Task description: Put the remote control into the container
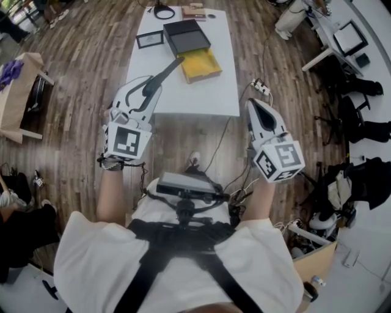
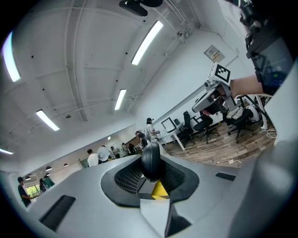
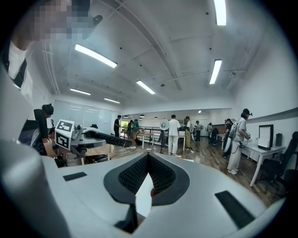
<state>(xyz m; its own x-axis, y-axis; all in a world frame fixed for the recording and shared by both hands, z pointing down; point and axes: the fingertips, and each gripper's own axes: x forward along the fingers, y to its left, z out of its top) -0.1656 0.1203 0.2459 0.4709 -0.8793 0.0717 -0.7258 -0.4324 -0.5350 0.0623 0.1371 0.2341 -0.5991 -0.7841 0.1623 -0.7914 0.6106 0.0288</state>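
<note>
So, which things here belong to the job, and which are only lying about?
Job: remote control, held in the left gripper; open yellow box, likely the container; white table under it.
Lying about: black box, small frame, cable loop; right gripper, shut and empty.

The left gripper [image 1: 148, 87] is held out ahead of the chest and tilted upward, its jaws clamped on one end of a black remote control [image 1: 165, 73]. The right gripper [image 1: 256, 105] is raised alongside, jaws together and empty.
</note>
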